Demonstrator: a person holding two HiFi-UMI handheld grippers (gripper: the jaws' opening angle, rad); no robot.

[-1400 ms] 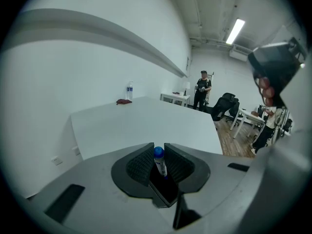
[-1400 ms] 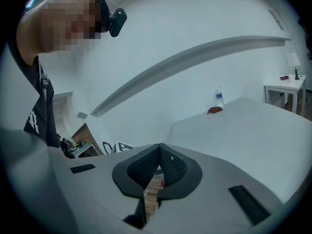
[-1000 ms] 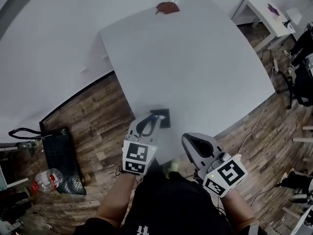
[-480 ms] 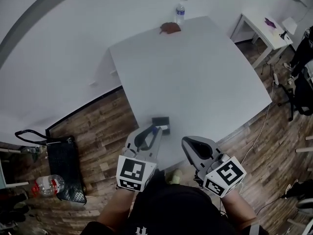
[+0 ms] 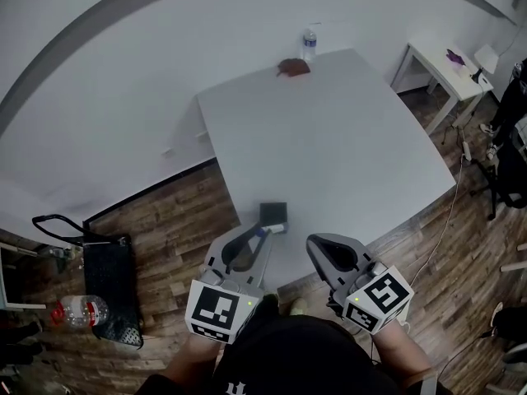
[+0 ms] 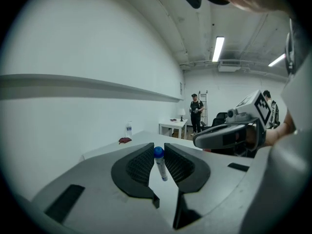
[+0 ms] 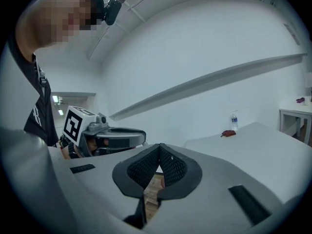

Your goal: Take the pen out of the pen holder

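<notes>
My left gripper (image 6: 159, 152) is shut on a white pen (image 6: 160, 166) with a blue cap, which stands nearly upright between the pads. In the head view the left gripper (image 5: 258, 239) hangs just short of the dark square pen holder (image 5: 273, 213), which sits near the white table's front edge (image 5: 346, 245). The pen (image 5: 263, 232) is clear of the holder. Beside it, my right gripper (image 5: 318, 247) is shut with nothing in it. In its own view the right gripper (image 7: 159, 149) has its tips touching.
A water bottle (image 5: 309, 43) and a reddish-brown object (image 5: 294, 67) stand at the table's far edge. On the wooden floor to the left are a black bag (image 5: 105, 280) and a plastic bottle (image 5: 80, 311). A small white table (image 5: 445, 62) is at the right. A person (image 6: 196, 112) stands far off.
The left gripper has lifted away from the pen holder with the pen between its pads. Both grippers have risen and drawn back toward the person.
</notes>
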